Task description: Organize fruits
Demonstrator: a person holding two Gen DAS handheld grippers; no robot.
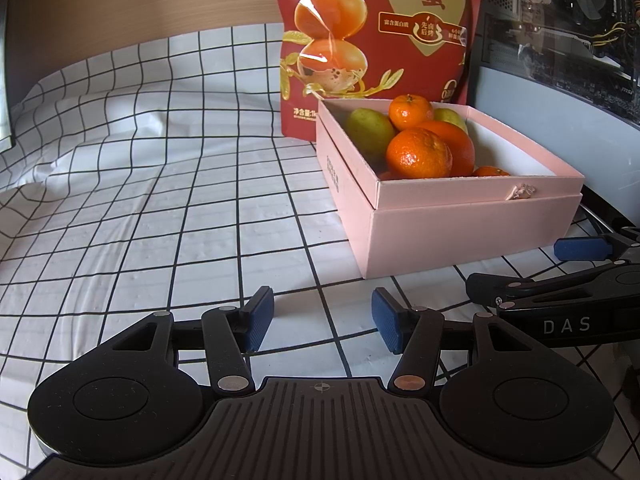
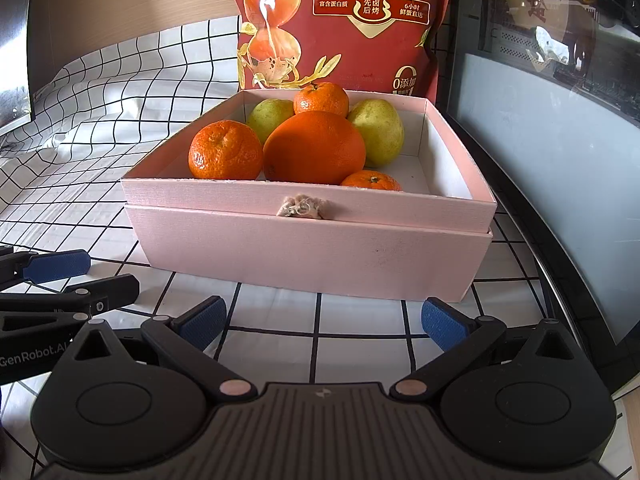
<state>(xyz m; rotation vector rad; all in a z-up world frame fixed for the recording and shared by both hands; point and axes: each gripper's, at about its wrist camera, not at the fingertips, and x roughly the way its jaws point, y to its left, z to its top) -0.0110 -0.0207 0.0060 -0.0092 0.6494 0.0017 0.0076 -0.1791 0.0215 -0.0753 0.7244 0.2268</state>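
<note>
A pink box (image 2: 308, 256) sits on the checked cloth and holds a large orange (image 2: 314, 148), three small mandarins (image 2: 225, 150) and two green pears (image 2: 378, 130). In the left wrist view the box (image 1: 460, 232) stands ahead to the right with the fruit (image 1: 418, 154) inside. My left gripper (image 1: 323, 322) is open and empty, low over the cloth to the box's left front. My right gripper (image 2: 324, 322) is open and empty, just before the box's front wall. Each gripper shows at the edge of the other's view.
A red snack bag (image 1: 376, 40) stands upright behind the box. A dark computer case with a glass side (image 2: 540, 120) stands to the right. The white checked cloth (image 1: 160, 184) spreads left, wrinkled, up to a wooden wall.
</note>
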